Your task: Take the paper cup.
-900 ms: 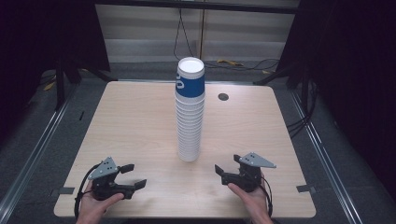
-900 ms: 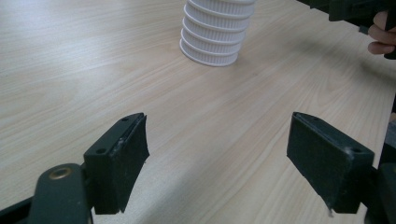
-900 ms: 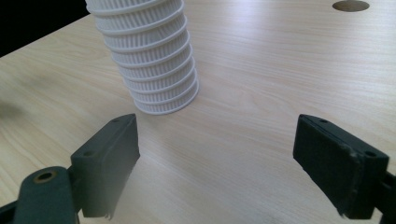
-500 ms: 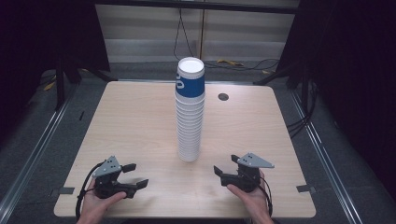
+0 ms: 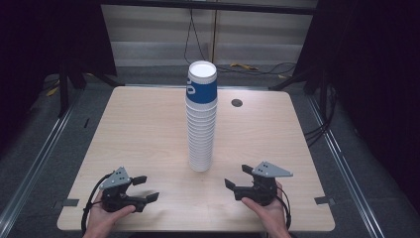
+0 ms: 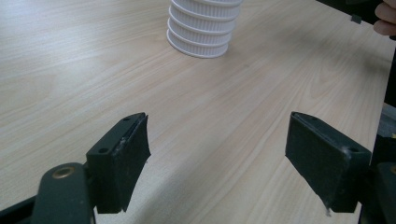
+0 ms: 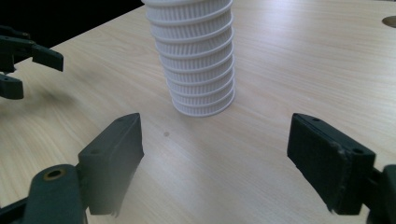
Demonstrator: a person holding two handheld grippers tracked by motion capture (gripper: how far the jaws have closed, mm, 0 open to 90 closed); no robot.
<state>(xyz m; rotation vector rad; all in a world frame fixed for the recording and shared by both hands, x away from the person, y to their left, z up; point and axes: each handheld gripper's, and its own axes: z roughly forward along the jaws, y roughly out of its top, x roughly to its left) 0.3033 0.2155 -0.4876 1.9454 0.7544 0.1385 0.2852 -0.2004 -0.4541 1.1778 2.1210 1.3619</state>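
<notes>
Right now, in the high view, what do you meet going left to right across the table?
Left black two-jaw gripper → tall stack of white ribbed paper cups with a blue-banded top cup → right black two-jaw gripper, all over the light wooden table.

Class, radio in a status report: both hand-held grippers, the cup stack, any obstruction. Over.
Left hand-held gripper open, empty. Right hand-held gripper open, empty. Cup stack upright mid-table, untouched. Nothing between grippers and stack.

Table brightly lit, dark surroundings; near jaws slightly blurred
</notes>
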